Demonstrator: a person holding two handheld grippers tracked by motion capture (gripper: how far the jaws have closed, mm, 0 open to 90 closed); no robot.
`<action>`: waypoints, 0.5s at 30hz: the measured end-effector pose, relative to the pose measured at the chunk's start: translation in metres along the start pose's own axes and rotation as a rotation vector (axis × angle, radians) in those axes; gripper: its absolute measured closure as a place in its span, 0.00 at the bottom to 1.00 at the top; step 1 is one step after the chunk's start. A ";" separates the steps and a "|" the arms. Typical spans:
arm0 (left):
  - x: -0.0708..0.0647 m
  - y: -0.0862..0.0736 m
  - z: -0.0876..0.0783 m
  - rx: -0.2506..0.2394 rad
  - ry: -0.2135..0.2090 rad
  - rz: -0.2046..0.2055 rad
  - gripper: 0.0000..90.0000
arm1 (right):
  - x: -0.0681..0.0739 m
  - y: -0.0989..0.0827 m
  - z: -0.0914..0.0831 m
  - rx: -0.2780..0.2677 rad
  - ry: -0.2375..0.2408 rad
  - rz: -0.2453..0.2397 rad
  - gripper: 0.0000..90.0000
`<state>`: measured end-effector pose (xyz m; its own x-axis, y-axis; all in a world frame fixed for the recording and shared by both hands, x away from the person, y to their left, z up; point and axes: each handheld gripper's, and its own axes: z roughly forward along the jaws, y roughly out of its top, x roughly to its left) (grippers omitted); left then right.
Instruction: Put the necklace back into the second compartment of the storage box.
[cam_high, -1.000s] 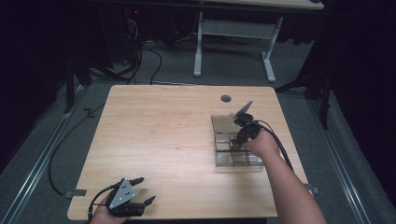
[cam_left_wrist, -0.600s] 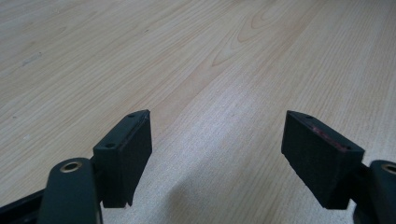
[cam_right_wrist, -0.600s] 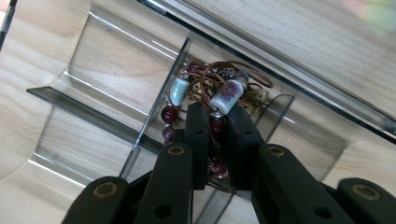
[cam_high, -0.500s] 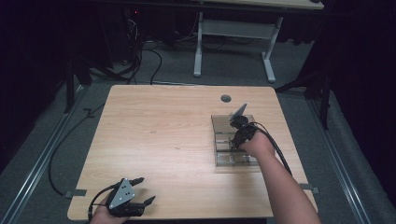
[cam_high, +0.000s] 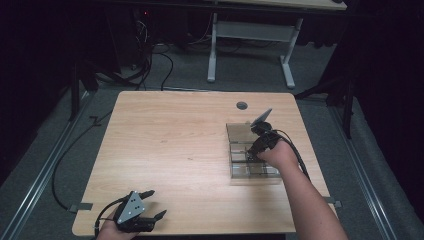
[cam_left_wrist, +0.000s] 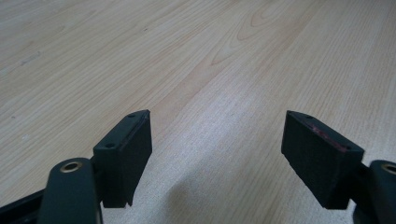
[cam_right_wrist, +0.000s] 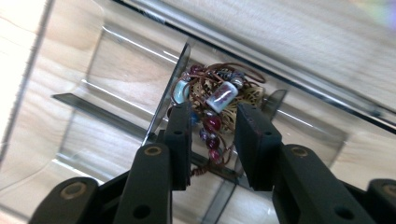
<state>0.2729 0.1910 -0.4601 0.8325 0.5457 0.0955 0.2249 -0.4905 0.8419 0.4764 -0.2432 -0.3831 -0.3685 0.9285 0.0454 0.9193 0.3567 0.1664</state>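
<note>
A clear plastic box (cam_high: 239, 131) with divided compartments (cam_right_wrist: 116, 74) lies on the right half of the wooden table (cam_high: 175, 140). My right gripper (cam_high: 249, 152) reaches down into it. In the right gripper view its narrowly parted jaws (cam_right_wrist: 212, 112) hold a tangle of copper wire, brass filigree and red, blue and white beads (cam_right_wrist: 219, 93) over a divider. My left gripper (cam_high: 156, 203) rests at the table's front left, open, with only bare wood between its pads (cam_left_wrist: 217, 140).
A round cable hole (cam_high: 242, 105) sits in the tabletop behind the box. A white-legged table (cam_high: 250, 40) and loose cables (cam_high: 150, 55) stand on the floor beyond the far edge.
My right gripper has moved slightly toward the near side and lower into the box. The left gripper has stayed put.
</note>
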 end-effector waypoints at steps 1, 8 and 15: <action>0.000 0.000 0.000 0.000 0.001 0.000 0.28 | -0.001 0.000 -0.004 -0.010 0.000 -0.001 0.74; 0.000 0.000 0.000 0.000 0.002 0.000 0.28 | -0.006 -0.002 -0.022 -0.057 0.006 0.018 0.79; 0.000 0.000 0.000 -0.001 0.000 -0.004 0.28 | 0.001 0.004 -0.004 -0.012 -0.002 -0.013 0.99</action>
<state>0.2728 0.1914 -0.4600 0.8317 0.5476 0.0918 0.2280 -0.4875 0.8428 0.4793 -0.2417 -0.3783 -0.3804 0.9239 0.0412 0.9127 0.3678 0.1783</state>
